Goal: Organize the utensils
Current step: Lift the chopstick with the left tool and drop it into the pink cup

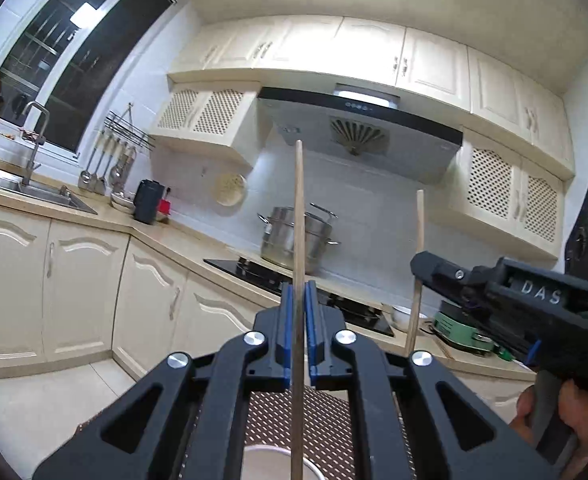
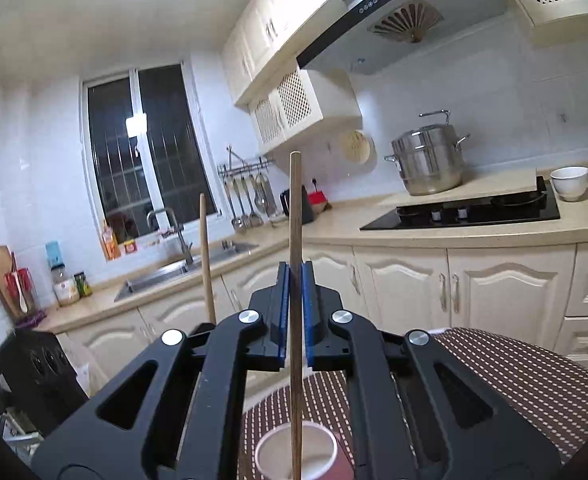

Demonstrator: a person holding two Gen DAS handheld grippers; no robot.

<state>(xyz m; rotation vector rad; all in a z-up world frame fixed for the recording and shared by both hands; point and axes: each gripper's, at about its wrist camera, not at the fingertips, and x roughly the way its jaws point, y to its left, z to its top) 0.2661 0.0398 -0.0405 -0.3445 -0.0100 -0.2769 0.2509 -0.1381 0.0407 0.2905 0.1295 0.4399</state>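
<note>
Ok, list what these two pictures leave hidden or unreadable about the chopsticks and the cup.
- Left wrist view: the lower end of the chopstick in the left hand-held gripper runs off the bottom edge; the gripper's body covers most of the cup.
- Right wrist view: the lower tip of the chopstick in the right hand-held gripper leaves the frame over the paper cup, so whether it is inside is unclear.

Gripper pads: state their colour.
Blue pads, clearest in the right wrist view.
</note>
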